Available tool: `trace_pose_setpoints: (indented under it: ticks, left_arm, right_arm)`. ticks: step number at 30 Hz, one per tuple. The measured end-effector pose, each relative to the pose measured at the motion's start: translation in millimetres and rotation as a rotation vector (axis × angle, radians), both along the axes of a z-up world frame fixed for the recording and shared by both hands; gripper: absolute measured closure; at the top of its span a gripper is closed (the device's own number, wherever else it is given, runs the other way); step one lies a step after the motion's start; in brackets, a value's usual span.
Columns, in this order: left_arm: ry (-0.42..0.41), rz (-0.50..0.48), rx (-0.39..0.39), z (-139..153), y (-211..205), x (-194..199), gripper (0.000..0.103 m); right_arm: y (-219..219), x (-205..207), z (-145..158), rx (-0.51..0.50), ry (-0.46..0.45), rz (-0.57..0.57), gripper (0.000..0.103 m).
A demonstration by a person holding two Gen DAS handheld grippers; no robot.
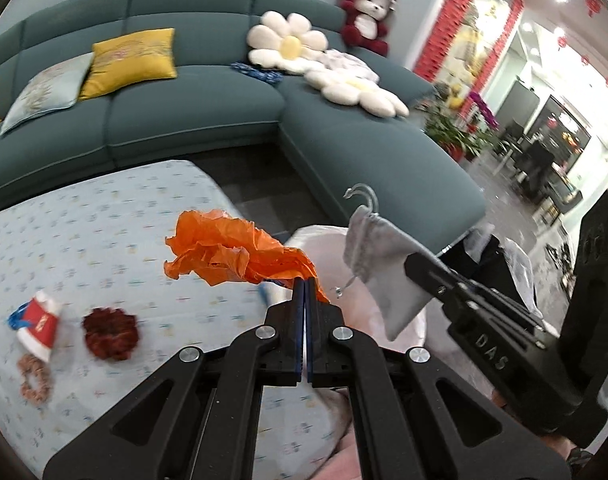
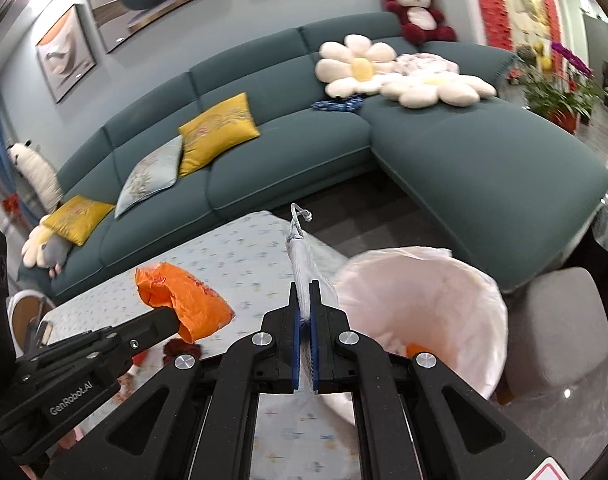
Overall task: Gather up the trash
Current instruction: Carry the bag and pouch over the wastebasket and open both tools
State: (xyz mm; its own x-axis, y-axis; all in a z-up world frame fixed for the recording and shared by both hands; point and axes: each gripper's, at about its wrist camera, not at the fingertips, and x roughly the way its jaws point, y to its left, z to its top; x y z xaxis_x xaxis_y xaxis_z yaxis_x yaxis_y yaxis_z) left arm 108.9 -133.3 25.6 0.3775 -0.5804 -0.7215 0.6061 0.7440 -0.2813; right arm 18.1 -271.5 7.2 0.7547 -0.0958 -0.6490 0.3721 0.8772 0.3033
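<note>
Right gripper (image 2: 304, 300) clamps grey pouch (image 2: 302, 268), bin (image 2: 479, 280) just right-ahead, nearer this hand. Left gripper (image 1: 305, 292) pinches orange wrapper (image 1: 232, 248), bin past it.

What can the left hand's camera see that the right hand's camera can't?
Only the left wrist view shows the red-and-white paper cup, the dark red scrunchie and the pink scrunchie lying on the patterned table cover.

Only the right wrist view shows the framed wall pictures, the inside of the white-lined trash bin and the grey stool.

Both show the left gripper shut on crumpled orange paper, the right gripper shut on a grey drawstring pouch, the teal sofa and the red plush bear.
</note>
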Motion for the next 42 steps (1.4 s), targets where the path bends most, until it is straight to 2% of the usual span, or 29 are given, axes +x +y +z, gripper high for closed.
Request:
trace_pose_setpoints:
  ticks: [11,15,16,18,19,20,25,33,42]
  left_arm:
    - [0.038,-0.092,-0.031,-1.5,-59.1,-7.8,0.102]
    - [0.036,-0.075,-0.052,1.1,-70.0,-7.8,0.101]
    - [0.042,-0.072,-0.055,1.2,-70.7,-7.6,0.098]
    - [0.053,-0.057,-0.052,0.4,-71.3,-6.4,0.084]
    - [0.051,-0.050,-0.051,-0.1,-69.9,-5.6,0.078]
    - [0.045,-0.042,-0.050,-0.5,-67.9,-5.3,0.077]
    - [0.045,-0.015,-0.030,-2.0,-57.6,-3.6,0.075]
    - [0.036,0.058,-0.009,-1.8,-30.5,3.5,0.073]
    - [0.031,0.157,0.021,-6.8,15.6,14.9,0.073]
  right_arm:
    - [-38.7,-12.8,-12.2,0.002,0.018,-0.076,0.099]
    - [-48.0,-13.7,-13.6,0.005,0.018,-0.101,0.090]
    - [-49.8,-14.5,-13.7,0.011,0.016,-0.103,0.088]
    - [-52.3,-18.3,-12.2,0.014,0.006,-0.118,0.073]
    - [-53.0,-19.3,-11.8,0.015,0.002,-0.122,0.071]
    - [-53.7,-20.4,-10.9,0.016,-0.003,-0.126,0.069]
    - [-53.5,-23.7,-8.9,0.022,-0.011,-0.132,0.066]
    - [-35.2,-18.5,-0.1,-0.011,-0.013,-0.101,0.055]
    - [-0.8,-4.5,1.5,-0.029,0.002,-0.032,0.054]
